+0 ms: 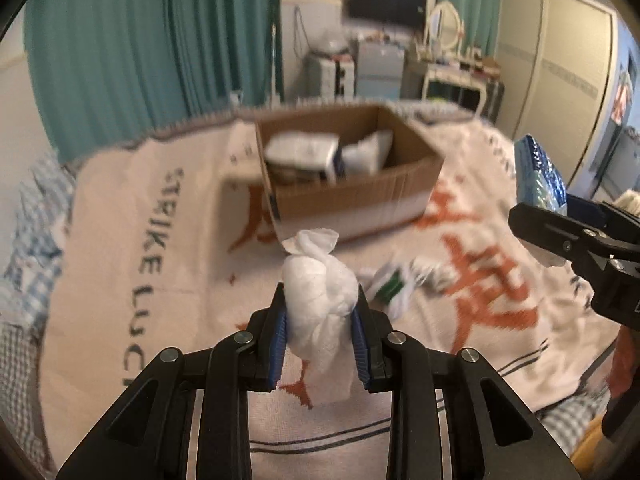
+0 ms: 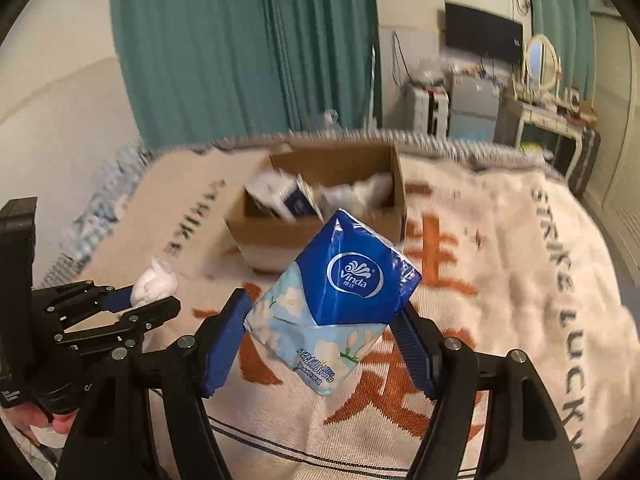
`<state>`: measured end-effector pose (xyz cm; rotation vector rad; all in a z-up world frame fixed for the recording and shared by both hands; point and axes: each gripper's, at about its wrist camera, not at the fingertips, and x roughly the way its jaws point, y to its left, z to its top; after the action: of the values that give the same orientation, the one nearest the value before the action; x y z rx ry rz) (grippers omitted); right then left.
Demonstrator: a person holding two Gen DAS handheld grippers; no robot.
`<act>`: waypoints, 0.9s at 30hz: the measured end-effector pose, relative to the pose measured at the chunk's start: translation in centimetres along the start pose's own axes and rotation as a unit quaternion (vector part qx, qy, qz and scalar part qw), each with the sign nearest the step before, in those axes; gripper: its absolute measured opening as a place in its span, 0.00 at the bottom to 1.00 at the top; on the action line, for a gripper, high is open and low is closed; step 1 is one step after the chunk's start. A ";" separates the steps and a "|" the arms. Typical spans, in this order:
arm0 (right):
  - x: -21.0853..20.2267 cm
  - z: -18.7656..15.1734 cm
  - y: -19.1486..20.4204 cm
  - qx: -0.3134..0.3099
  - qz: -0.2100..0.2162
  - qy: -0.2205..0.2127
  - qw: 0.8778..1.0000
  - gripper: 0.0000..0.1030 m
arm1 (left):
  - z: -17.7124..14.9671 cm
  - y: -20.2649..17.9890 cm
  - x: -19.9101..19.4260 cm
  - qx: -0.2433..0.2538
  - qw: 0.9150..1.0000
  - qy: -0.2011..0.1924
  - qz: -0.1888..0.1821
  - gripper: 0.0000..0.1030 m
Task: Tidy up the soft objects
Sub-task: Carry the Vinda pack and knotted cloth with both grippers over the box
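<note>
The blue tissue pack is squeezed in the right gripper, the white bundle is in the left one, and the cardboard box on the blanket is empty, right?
Not quite: the cardboard box already holds soft packs, as the left wrist view shows. The rest holds: the right gripper pinches the blue tissue pack and the left gripper the white bundle.

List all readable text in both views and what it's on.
"Vinda" – white oval logo on the blue tissue pack held in the right tool.
"STRIKE LUCKY" – dark letters along the blanket edge; partly cut off in the left wrist view.
Large orange characters woven into the blanket: too blurred and covered to read.
Small print low on the tissue pack: too small to read.
Packs in the cardboard box: blurred, unreadable.
</note>
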<state>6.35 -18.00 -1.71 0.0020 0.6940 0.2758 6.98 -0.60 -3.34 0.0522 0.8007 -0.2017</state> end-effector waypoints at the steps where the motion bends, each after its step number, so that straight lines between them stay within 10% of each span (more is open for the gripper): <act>1: -1.1 0.8 0.0 -0.001 0.006 -0.012 1.000 0.68 | 0.6 -0.1 -0.7 -0.001 1.000 -0.009 0.001 0.27; 14: -5.4 12.8 -1.3 -0.036 0.023 -0.106 0.993 0.68 | 11.3 -0.7 -3.7 0.002 0.994 -0.105 0.017 0.27; 27: 12.9 17.6 -6.5 -0.011 0.034 -0.024 0.999 0.68 | 16.9 1.2 13.1 -0.011 0.998 -0.047 0.043 0.27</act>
<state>28.57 -19.47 3.04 0.0120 0.6433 0.3482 28.09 -3.64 -1.01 0.0566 0.7052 -0.1126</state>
